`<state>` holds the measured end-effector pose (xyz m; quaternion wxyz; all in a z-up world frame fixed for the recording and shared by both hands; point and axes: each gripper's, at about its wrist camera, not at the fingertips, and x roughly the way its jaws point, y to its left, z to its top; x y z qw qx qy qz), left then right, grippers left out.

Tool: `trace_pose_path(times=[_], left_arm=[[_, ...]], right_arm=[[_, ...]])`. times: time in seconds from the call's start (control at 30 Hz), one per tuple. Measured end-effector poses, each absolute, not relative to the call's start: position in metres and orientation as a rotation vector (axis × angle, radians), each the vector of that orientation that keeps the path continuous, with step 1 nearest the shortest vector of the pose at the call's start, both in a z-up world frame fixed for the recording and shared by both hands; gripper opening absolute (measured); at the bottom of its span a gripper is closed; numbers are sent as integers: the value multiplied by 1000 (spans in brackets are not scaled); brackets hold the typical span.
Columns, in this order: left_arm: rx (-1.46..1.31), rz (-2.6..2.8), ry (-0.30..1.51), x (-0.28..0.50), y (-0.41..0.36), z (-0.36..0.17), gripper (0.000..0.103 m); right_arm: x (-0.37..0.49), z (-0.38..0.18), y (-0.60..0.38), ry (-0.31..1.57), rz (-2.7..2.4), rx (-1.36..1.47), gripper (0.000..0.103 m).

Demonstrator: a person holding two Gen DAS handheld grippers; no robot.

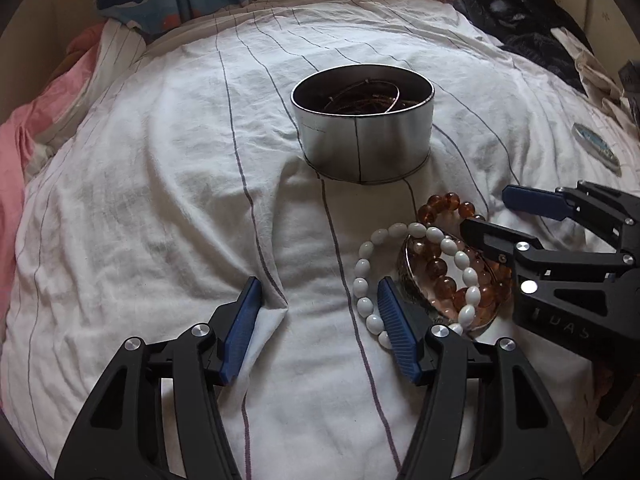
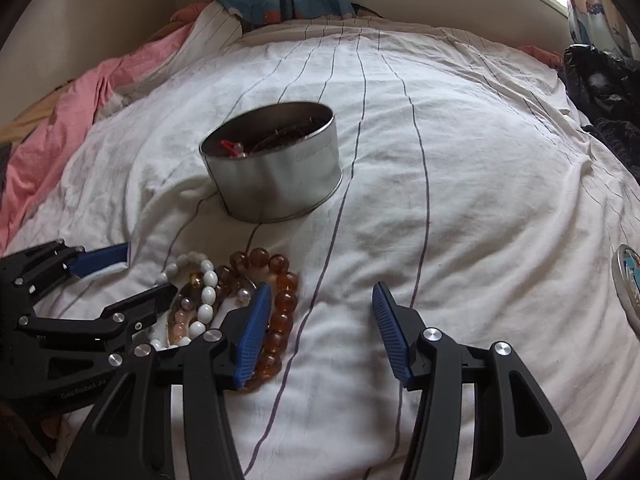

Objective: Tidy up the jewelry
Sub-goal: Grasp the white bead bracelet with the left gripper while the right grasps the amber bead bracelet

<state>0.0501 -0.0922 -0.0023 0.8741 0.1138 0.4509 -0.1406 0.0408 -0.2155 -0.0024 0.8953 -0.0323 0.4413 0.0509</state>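
Both claws are released. Left claw [image 1: 318, 300] straddles bare bed sheet [image 1: 160, 200], its right finger lying on the white bead bracelet [image 1: 400, 236]. Right claw [image 2: 318, 304] sits just beside the amber bead bracelet [image 2: 280, 312]. Beads are likely hard, light and slippery on a limp cord; pinch across one strand. Strands overlap a shell dish [image 1: 416, 280], so tangling is probable. Tin [image 1: 362, 120] stands beyond, unobstructed.

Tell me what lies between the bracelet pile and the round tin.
Nothing but bare striped sheet. In the left wrist view the amber bead bracelet ends just short of the tin; the right wrist view shows the same gap.
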Motion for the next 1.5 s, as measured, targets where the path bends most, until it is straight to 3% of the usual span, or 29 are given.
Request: trace_pose_path(times=[0.07,0.1,0.13,0.37,0.4,0.43,0.5,0.87,1.17,1.2,1.23,1.3,1.37,1.4,1.43,1.5], left_arm=[[279,-311,929,47,-95,0,40],[286,-303,918,46,-94,3,20],[284,-287,912,45,-91,6,9],[216,-261,942,54,-78,3,11],[220,-261,944,54,-78,1,12],[217,-267,943,55,-79,1,11],[200,-293,940,56,-76,3,7],[101,-314,814,48,-65,38,7],[149,-305,858,50,-77,22,7],[152,-301,862,51,-77,21,7],[157,-297,868,52,-78,19,7],[164,-286,888,54,-78,14,7],[161,-276,917,57,-77,7,8],[157,-277,927,58,-76,5,8],[151,-282,931,58,-75,5,8],[129,-316,915,57,-74,10,7]], right_arm=[[40,-2,-214,913,68,-121,50],[40,-2,-217,914,59,-115,49],[39,-1,-221,914,49,-113,46],[39,-6,-214,926,107,-97,42],[37,-6,-212,925,112,-96,39],[37,-5,-213,925,129,-83,26],[36,-4,-216,923,139,-60,12],[21,26,-248,813,302,266,12],[29,8,-251,907,262,274,13],[31,4,-250,929,247,260,20],[32,0,-249,943,241,252,38],[33,-2,-243,947,232,205,40],[33,-3,-239,951,226,176,39],[33,-3,-240,954,241,190,30],[33,-4,-243,958,263,224,14],[32,-2,-248,946,291,280,12]])
